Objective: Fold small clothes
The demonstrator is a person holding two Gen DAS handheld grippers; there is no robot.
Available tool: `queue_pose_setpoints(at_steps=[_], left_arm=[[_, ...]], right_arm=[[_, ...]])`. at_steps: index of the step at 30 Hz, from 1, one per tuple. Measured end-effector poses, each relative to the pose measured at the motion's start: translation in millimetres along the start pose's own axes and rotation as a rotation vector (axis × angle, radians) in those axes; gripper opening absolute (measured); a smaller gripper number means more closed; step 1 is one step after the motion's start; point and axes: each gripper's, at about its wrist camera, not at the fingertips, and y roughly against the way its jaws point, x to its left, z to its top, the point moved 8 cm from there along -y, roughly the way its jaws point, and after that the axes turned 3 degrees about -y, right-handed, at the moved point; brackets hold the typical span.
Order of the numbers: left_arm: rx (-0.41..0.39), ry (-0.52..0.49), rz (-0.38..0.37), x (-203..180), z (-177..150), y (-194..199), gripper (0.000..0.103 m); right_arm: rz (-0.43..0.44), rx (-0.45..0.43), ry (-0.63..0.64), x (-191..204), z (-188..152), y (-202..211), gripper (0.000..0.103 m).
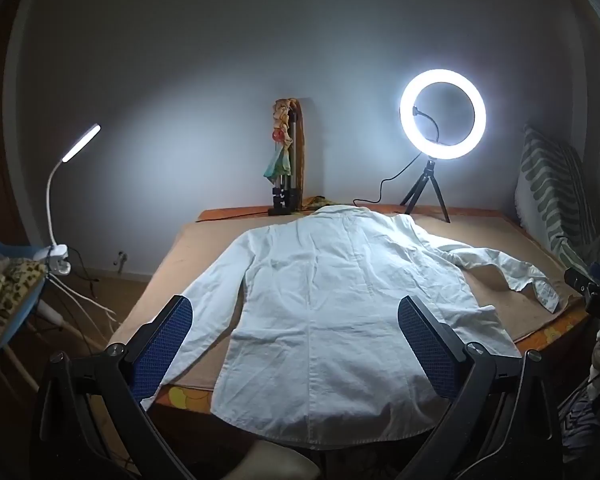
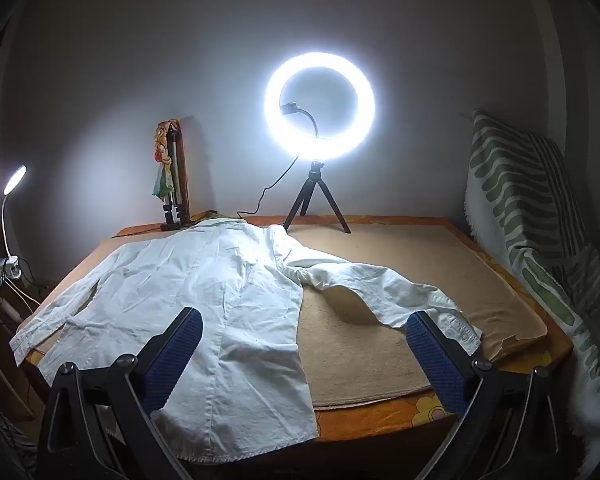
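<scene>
on the table [image 1: 204,240], over a tan mat [image 2: 364,344] that covers most of its orange flowered top, a white shirt [image 1: 332,300] lies spread out flat with its back up, collar toward the far wall and hem hanging a little over the near edge. one sleeve [image 2: 380,292] stretches away from the body across the mat toward the right, its buttoned cuff ending close to the mat's torn near corner; the other sleeve lies along the left side of the body and reaches the table's left edge.

the left gripper [image 1: 296,344] hovers above the lower part of the shirt, pointing down at a slant, its two blue-padded fingers [image 1: 164,344] spread wide apart with nothing pinched between them. the right gripper [image 2: 304,352] hangs over the near right portion, one finger above the shirt's body and the other just by the cuff; its fingers also stand wide apart and grip nothing. whether any pad brushes the cloth cannot be told.

at the far edge a lit ring light [image 1: 443,114] stands on a small black tripod [image 2: 316,204], with a doll figure [image 1: 282,140] propped against a folded stand to its left. a clip-on desk lamp [image 1: 80,144] glows at the left, off the table, and a green-striped cushion [image 2: 532,216] leans at the right.
</scene>
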Motion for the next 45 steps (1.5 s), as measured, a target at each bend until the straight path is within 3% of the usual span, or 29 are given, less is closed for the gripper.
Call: queue_pose_setpoints(at_steps=[6, 45], left_arm=[[-0.005, 0.049, -0.019, 9, 5, 1, 0.102], [-0.033, 0.042, -0.011, 6, 6, 7, 0.102]], right_arm=[[-0.006, -0.006, 0.0, 0, 1, 2, 0.103], [0.011, -0.002, 0.01, 11, -1, 1, 0.103]])
